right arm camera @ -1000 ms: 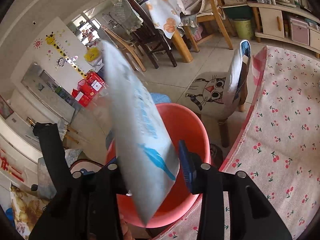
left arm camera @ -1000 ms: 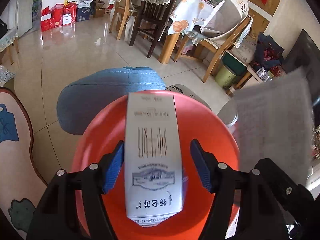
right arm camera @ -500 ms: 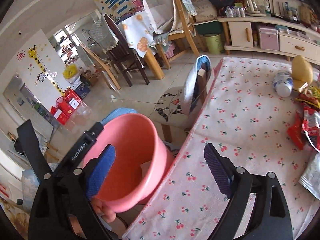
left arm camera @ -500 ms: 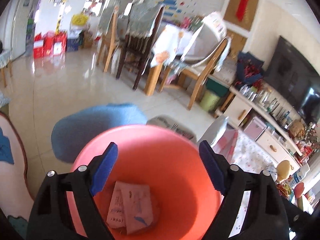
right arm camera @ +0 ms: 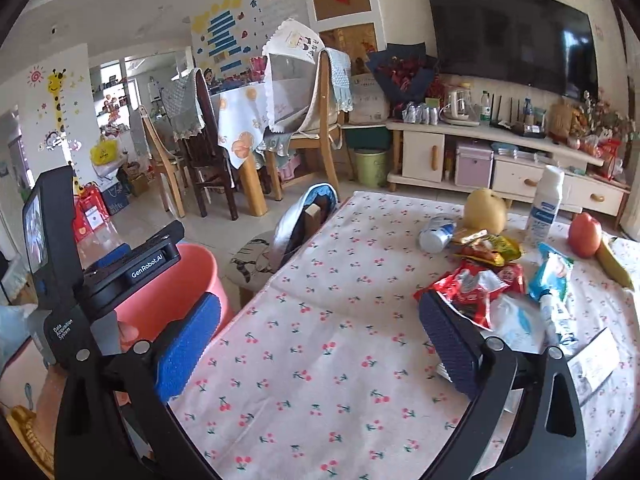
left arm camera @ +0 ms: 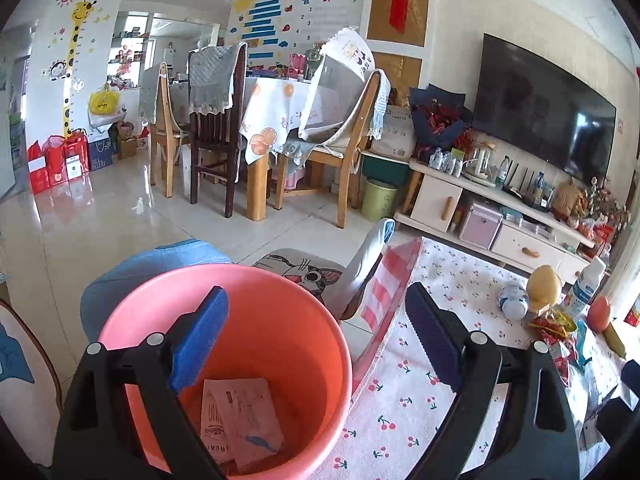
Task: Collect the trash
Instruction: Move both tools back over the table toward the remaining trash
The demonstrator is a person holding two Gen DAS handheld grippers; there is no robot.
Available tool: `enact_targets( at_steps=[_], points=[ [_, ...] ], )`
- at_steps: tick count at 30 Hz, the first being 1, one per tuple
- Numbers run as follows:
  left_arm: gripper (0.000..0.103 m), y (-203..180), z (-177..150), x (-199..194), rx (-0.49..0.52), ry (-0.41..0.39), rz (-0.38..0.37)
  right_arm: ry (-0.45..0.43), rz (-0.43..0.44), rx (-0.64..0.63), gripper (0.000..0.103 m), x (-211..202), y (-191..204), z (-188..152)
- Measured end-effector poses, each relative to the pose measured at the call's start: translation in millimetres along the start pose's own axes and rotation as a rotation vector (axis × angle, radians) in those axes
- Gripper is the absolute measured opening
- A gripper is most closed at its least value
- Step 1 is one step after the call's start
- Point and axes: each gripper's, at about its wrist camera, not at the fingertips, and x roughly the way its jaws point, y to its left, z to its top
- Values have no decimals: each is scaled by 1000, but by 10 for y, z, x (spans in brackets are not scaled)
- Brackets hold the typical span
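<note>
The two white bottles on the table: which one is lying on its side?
The short bottle left of the pear lies sideways; the tall bottle stands upright.

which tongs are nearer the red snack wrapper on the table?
Right. The right tongs, opening and empty, sit beside the red snack wrapper; the left tongs, also opening, hang over the pink plastic bucket.

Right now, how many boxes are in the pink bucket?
2: flat cartons overlapping on the bottom of the pink bucket, one carton left, another carton partly over it. More may hide underneath.
</note>
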Motion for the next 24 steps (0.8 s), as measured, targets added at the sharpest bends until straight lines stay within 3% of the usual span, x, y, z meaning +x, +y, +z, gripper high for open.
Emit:
enact_targets(
  at_steps=[4,13,24],
  points=[
    [90,-182,-61,-20,55,47,-6,14,-36,17,98,-97,-193,-61],
    [91,-523,-236,-221,136,7,-49,27,-64,79,98,-255,-583,-197],
    [92,-866,-507,-311,211,64,-86,15,-142,146,98,-398,-1236,-295]
  ],
)
